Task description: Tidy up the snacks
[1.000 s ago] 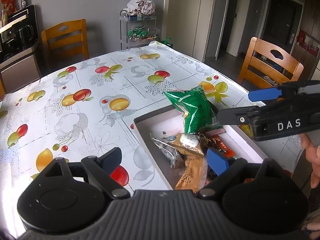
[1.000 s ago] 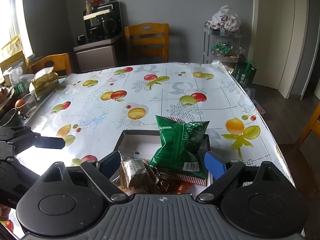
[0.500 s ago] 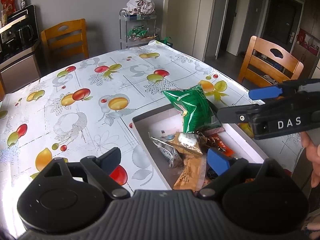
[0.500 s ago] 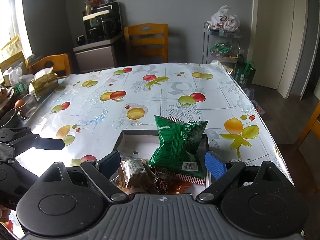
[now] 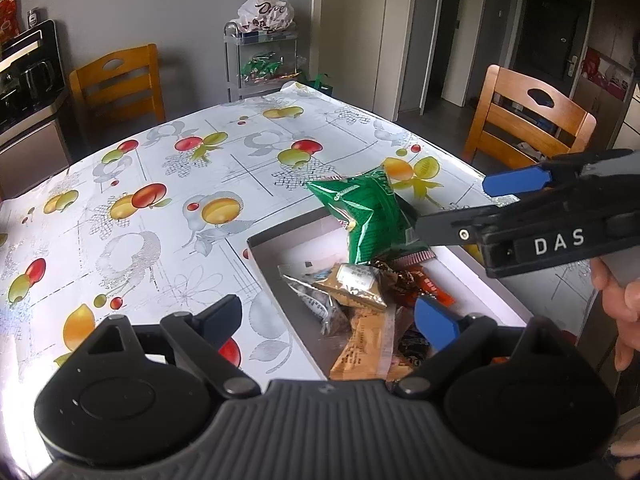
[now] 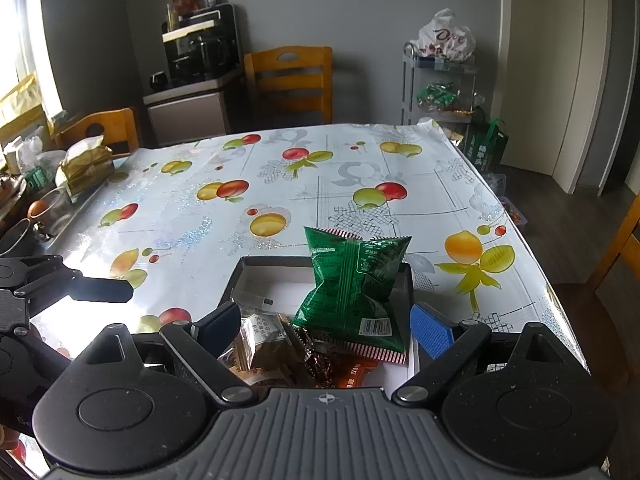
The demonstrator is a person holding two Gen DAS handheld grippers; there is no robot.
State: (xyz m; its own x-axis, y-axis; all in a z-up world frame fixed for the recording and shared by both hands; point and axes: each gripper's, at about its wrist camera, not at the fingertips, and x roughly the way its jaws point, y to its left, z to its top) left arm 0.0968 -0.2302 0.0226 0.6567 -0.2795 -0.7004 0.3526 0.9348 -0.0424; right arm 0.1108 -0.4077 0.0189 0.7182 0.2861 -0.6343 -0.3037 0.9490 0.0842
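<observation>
The green snack bag (image 6: 352,284) stands propped in the far part of the box (image 6: 256,268) on the worktop (image 6: 280,184), just ahead of and between the right gripper's (image 6: 324,326) spread fingers, untouched. The left gripper (image 5: 332,316) hovers with fingers spread and empty; the box's other snack packets (image 5: 352,292) lie between its fingers.

Black plastic tongs (image 5: 328,318) w/ blue pads (image 5: 435,323), ribbed grey grip, silver screws, white "DAS" label.
</observation>
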